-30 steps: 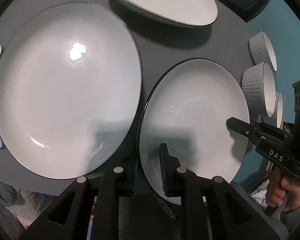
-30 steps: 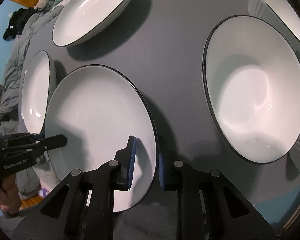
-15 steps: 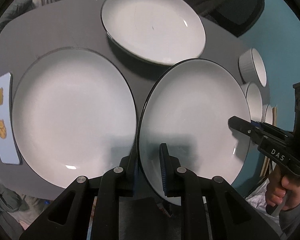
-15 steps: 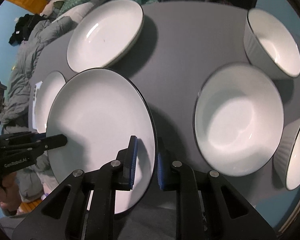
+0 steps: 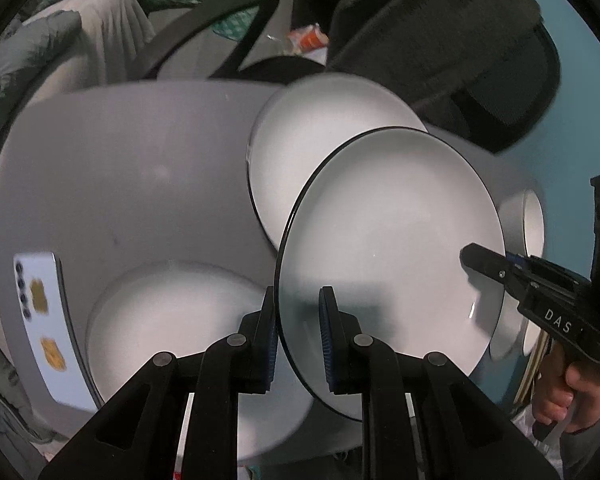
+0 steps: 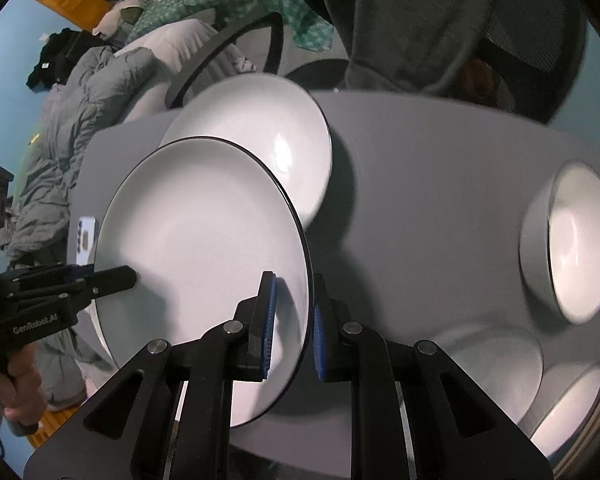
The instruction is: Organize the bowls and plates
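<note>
Both grippers hold one white black-rimmed plate [image 5: 392,240] by opposite edges, lifted above the grey table [image 5: 132,184]. My left gripper [image 5: 298,340] is shut on its near rim; my right gripper [image 5: 484,268] clamps the far rim. In the right wrist view the same plate [image 6: 196,256] sits between my right gripper's pads [image 6: 294,324], with the left gripper [image 6: 120,278] on its far edge. A second plate [image 5: 316,152] lies on the table behind it, also seen in the right wrist view [image 6: 268,136]. A large plate [image 5: 172,328] lies below.
A phone [image 5: 40,320] lies at the table's left edge. White ribbed bowls [image 6: 576,240] stand on the right side, with more bowls [image 6: 500,364] nearer. A black office chair [image 5: 460,48] and bedding [image 6: 100,80] stand beyond the table.
The held plate has risen well above the table with both grippers still clamped on it. The views tilted up, so the chair and room beyond now show.
</note>
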Demonstrator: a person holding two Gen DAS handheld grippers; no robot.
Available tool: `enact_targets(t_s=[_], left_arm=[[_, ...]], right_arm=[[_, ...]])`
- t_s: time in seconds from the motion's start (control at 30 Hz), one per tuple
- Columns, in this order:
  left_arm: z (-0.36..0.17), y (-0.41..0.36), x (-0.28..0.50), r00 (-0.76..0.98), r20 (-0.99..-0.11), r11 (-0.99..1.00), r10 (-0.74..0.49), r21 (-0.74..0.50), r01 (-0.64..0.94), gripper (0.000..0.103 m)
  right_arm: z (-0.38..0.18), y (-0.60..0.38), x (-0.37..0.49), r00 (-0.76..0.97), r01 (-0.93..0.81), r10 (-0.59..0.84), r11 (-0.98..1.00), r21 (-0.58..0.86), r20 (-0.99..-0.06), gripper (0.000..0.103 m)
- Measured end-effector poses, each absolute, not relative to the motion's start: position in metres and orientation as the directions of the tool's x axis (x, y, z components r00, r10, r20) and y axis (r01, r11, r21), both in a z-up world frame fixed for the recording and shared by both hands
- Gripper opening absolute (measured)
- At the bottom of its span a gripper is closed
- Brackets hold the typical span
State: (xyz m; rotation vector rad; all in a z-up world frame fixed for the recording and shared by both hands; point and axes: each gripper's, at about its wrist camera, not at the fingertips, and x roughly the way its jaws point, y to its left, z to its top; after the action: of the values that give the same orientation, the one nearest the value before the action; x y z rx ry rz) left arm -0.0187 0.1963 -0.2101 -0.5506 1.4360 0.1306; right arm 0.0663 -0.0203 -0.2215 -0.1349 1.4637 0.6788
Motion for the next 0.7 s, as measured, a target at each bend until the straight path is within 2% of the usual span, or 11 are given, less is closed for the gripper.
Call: enact_targets(t_s=[0.23, 0.7], left_arm=[[-0.226, 0.197, 0.021, 0.141, -0.969, 0.874, -0.201, -0.242, -0.421, 0.019], [-0.250, 0.185, 0.050, 0.088, -0.981, 0.871, -0.174, -0.195, -0.451, 0.019]], right_arm=[[-0.230, 0.004, 0.102, -0.048, -0.501, 0.341, 0.805, 0.318, -0.939, 0.016], [-0.251, 0.019, 0.130, -0.089, -0.494, 0.315, 0.810, 0.316, -0.945, 0.016]])
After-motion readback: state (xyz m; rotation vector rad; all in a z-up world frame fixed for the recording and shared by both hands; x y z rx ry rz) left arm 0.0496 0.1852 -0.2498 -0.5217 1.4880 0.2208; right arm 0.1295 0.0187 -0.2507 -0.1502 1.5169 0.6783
